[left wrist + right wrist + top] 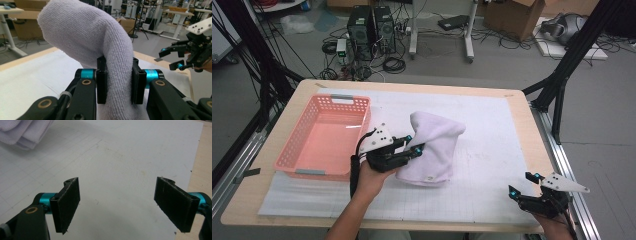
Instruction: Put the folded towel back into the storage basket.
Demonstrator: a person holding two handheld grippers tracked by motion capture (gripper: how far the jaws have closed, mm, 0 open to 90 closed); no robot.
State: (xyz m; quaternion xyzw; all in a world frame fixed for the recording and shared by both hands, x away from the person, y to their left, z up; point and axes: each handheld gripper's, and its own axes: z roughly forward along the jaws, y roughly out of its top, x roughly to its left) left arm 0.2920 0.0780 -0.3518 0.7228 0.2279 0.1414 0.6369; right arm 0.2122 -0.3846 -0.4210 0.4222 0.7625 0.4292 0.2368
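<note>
The pink slotted plastic basket at nine o'clock on the tabletop holds nothing. The left gripper pinches the folded white terry towel mid-mat, long axis running six to twelve. The right gripper, at five o'clock, has fingers spread wide.

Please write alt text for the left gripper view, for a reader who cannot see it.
The left gripper pinches a fold of a white towel between its black jaws, above a white mat. The right gripper is farther off, at the right.
</note>
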